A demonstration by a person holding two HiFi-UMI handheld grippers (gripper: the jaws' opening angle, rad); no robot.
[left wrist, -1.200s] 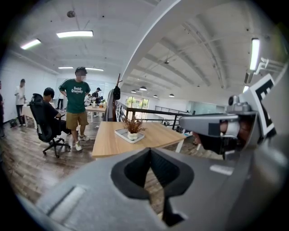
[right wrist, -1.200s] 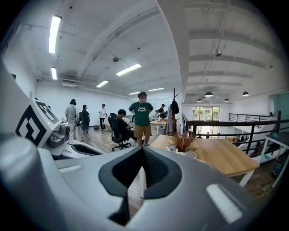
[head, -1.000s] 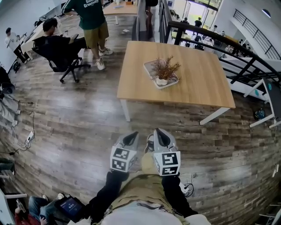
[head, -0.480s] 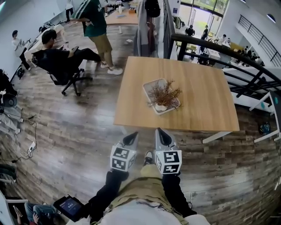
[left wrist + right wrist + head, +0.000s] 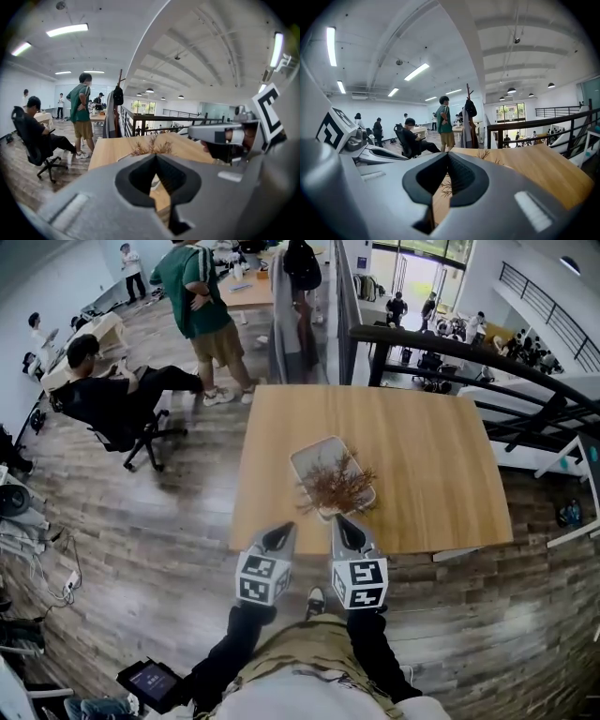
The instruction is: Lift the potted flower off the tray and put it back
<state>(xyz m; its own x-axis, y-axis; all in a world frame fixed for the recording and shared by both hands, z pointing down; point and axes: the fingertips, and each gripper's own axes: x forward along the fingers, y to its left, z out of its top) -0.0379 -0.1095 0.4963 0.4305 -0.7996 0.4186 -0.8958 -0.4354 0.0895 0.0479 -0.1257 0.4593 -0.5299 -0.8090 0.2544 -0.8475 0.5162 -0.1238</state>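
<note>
Head view, potted flower (image 5: 336, 484), pot barely visible, left tool (image 5: 280, 534), right tool (image 5: 343, 527) both closed, empty

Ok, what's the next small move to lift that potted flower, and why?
Probably open both jaws while easing forward: the left gripper and right gripper are shut and empty at the table edge, short of the potted flower on its tray.

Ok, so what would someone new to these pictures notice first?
First, the dried brown potted flower in a white tray near the front edge of the wooden table. Right below it, the left gripper and right gripper point toward it side by side, both shut and empty. At upper left, a person in a green shirt stands near a seated person.
</note>
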